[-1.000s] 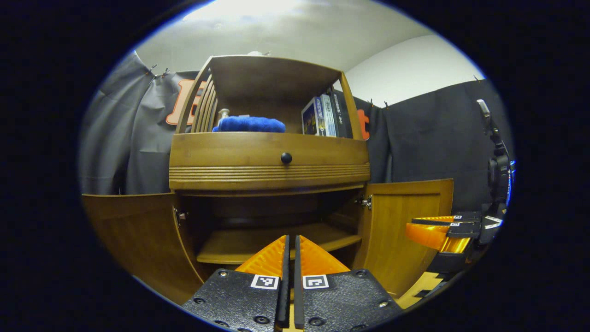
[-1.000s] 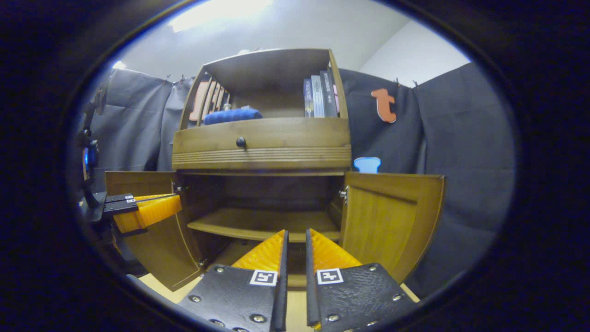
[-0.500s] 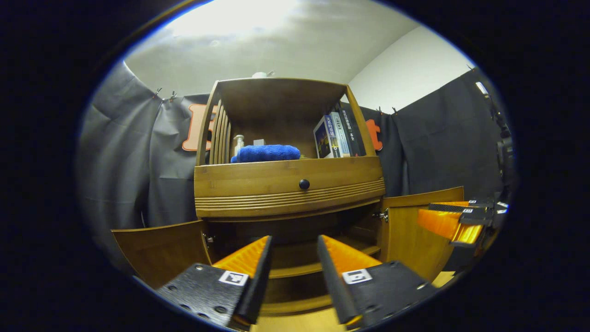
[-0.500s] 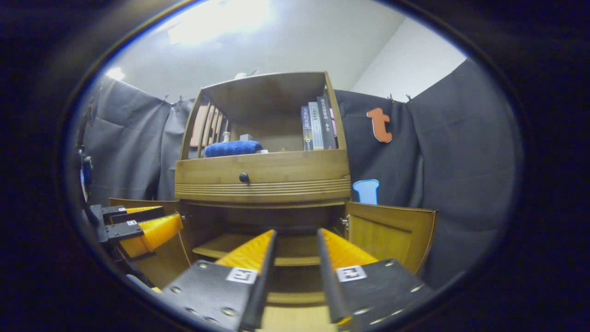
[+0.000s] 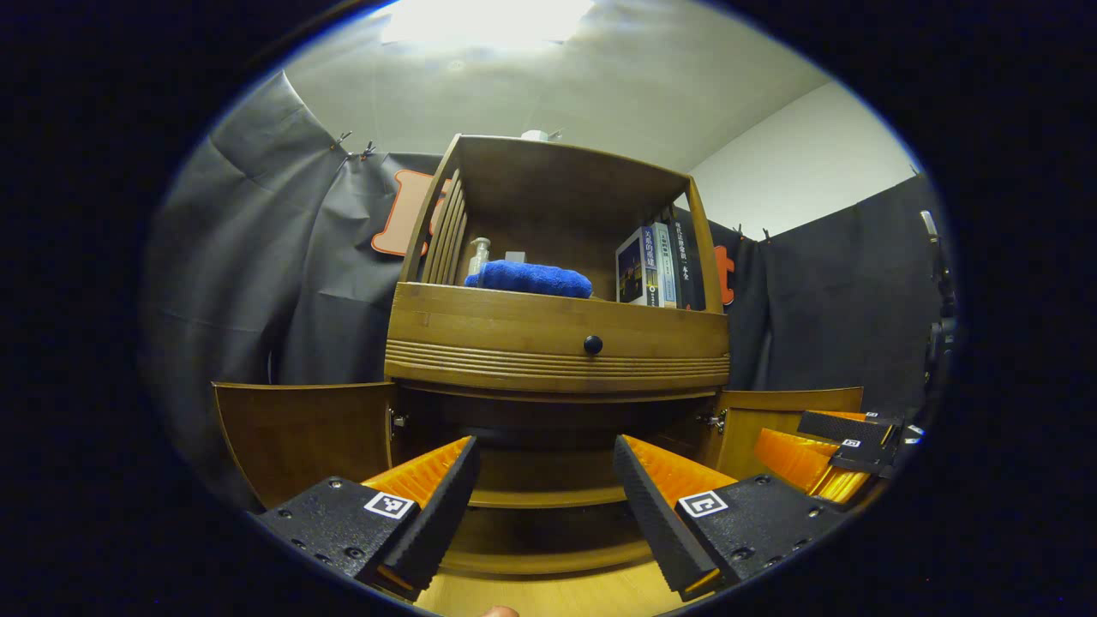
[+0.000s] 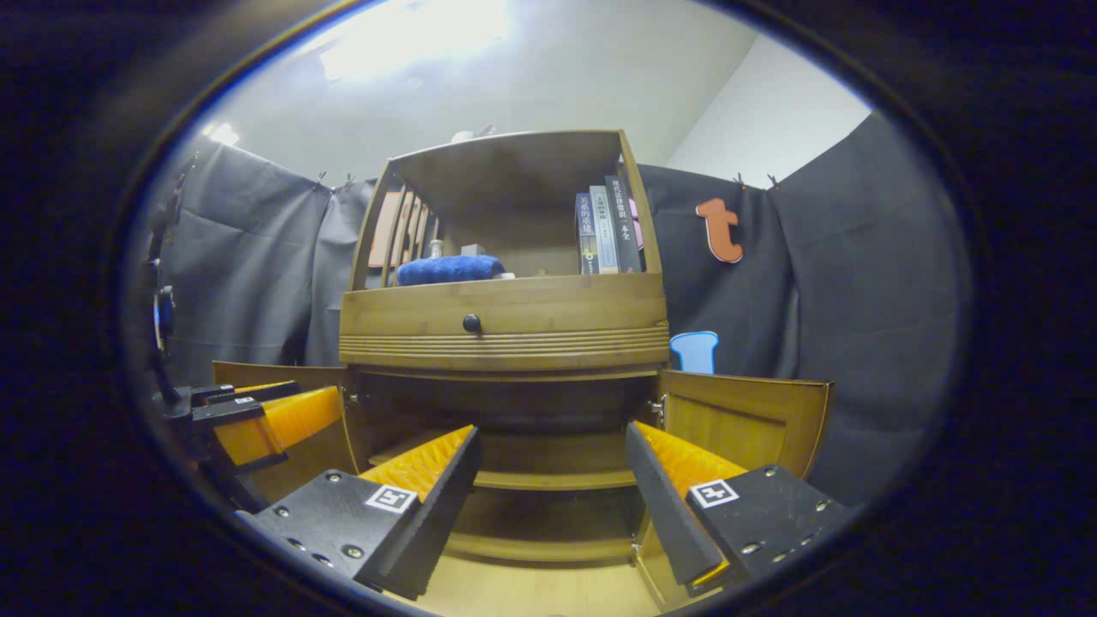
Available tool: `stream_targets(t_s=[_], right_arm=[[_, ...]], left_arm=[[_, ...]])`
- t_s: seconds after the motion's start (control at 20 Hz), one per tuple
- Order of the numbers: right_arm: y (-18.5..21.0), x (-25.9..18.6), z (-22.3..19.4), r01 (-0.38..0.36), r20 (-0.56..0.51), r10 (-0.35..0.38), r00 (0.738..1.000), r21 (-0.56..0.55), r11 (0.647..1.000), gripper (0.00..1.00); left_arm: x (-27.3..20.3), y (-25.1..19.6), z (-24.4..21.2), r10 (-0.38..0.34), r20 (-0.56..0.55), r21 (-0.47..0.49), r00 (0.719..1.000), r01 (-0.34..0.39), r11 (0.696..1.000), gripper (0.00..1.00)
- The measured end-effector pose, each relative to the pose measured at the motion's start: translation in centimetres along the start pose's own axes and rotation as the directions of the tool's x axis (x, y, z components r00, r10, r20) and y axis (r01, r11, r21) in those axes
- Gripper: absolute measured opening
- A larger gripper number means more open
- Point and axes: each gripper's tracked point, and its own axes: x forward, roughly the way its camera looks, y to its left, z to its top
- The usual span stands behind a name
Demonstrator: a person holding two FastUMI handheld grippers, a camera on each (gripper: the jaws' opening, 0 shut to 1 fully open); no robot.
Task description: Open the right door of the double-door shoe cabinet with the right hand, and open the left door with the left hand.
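Left tongs (image 5: pixel 542 488): sitting low in the left gripper view with the fingers spread wide apart, gripping nothing, pointing at the cabinet's lower opening
Right tongs (image 6: pixel 548 484): likewise standing wide apart and gripping nothing, aiming at the same opening in the right gripper view; also showing off to the right of the left tongs in the left gripper view (image 5: pixel 836 446)
Left tongs seen from the right: showing at the left of the right gripper view (image 6: pixel 257 411), in front of the left door
Brown wooden double-door shoe cabinet (image 5: pixel 557 343): standing straight ahead of both tongs, rising above them
Left wooden door (image 5: pixel 304 433): swinging wide open, ahead and to the left of the left tongs, apart from them
Right wooden door (image 6: pixel 741 420): hanging wide open, ahead and to the right of the right tongs, not touched by them
Inner wooden shelf (image 6: pixel 548 471): lying between and beyond the fingers of the right tongs
Drawer front with a round black knob (image 5: pixel 592 344): sitting above the left tongs
Blue folded towel (image 5: pixel 529 279): lying on the upper shelf, above the drawer
Row of upright books (image 5: pixel 651 266): standing to the right of the towel
Pale wooden floor (image 6: pixel 531 591): stretching under the tongs up to the cabinet base
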Motion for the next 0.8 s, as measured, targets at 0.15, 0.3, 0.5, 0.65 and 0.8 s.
stream_targets(t_s=[0.15, 0.3, 0.5, 0.65, 0.8], right_arm=[[0.4, -0.2, 0.0, -0.003, 0.002, 0.003, 1.0, -0.005, 1.0, 0.99], [0.4, -0.5, 0.1, 0.003, 0.003, -0.003, 1.0, -0.01, 1.0, 0.99], [0.1, -1.1, -0.1, 0.026, 0.001, -0.026, 1.0, -0.01, 1.0, 0.99], [0.0, -1.5, -0.3, 0.044, -0.002, -0.044, 0.999, -0.015, 0.999, 0.99], [0.1, -2.0, -0.4, 0.063, -0.002, -0.063, 0.998, -0.016, 0.998, 0.96]], left_arm=[[-0.2, -0.3, -0.1, -0.01, -0.002, -0.005, 1.0, 0.01, 1.0, 0.96], [-0.2, -0.5, 0.0, -0.023, -0.003, 0.002, 1.0, 0.023, 1.0, 0.96], [-0.5, -0.7, -0.2, -0.041, -0.008, 0.005, 0.999, 0.041, 0.999, 0.96], [-0.6, -0.5, -0.2, -0.052, -0.011, 0.002, 0.999, 0.052, 0.999, 0.96], [-0.7, -0.2, -0.3, -0.06, -0.016, 0.003, 0.998, 0.06, 0.998, 0.96]])
